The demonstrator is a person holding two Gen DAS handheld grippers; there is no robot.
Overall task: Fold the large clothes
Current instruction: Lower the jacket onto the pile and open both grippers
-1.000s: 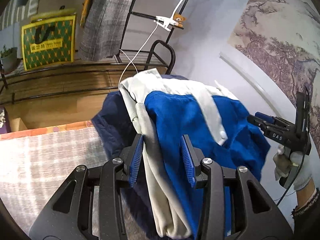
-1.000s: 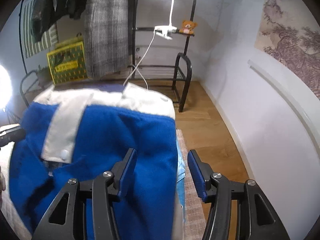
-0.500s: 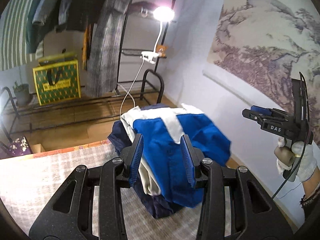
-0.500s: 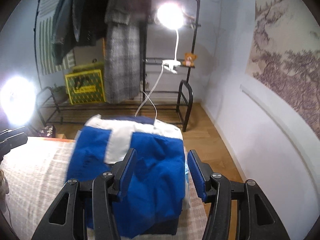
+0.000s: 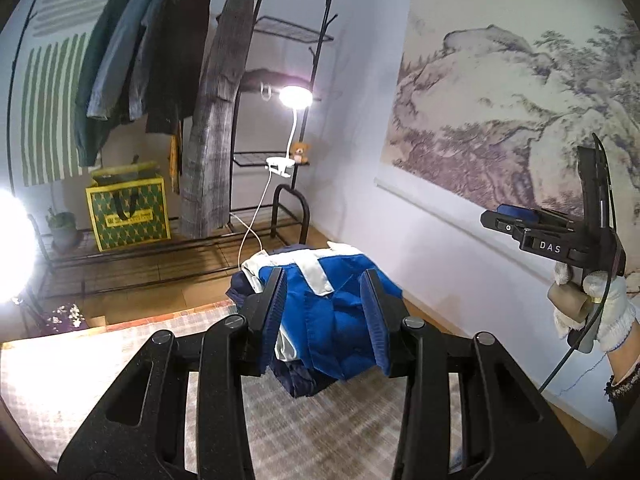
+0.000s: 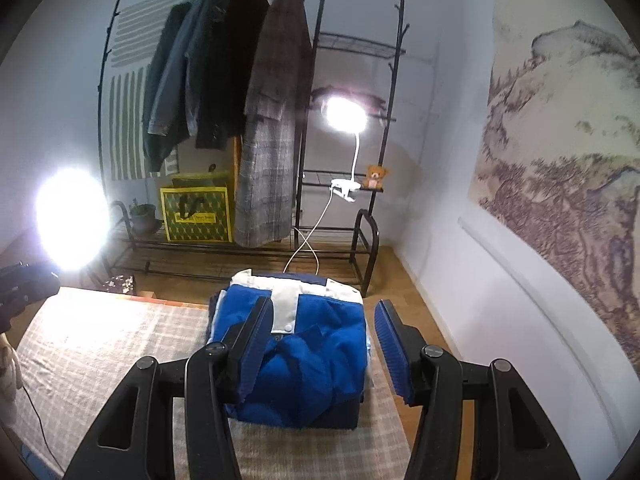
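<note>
A folded blue and white jacket (image 5: 336, 300) lies on top of a dark navy garment on the checked cloth (image 5: 320, 420) at the far right corner of the surface. It also shows in the right wrist view (image 6: 308, 356). My left gripper (image 5: 326, 320) is open and empty, held above and back from the pile. My right gripper (image 6: 324, 344) is open and empty, also raised back from the pile. The right gripper shows in the left wrist view (image 5: 516, 224), held high at the right by a gloved hand.
A black clothes rack (image 6: 320, 120) with hanging coats stands behind the surface on a wooden floor. A clip lamp (image 6: 344, 116) and a bright round light (image 6: 72, 216) shine toward me. A yellow-green bag (image 6: 196, 212) sits on the rack's lower shelf. A wall (image 6: 480, 280) runs along the right.
Both grippers have pulled up and back from the folded pile, which now looks smaller and farther away. The pile itself has stayed in place.
</note>
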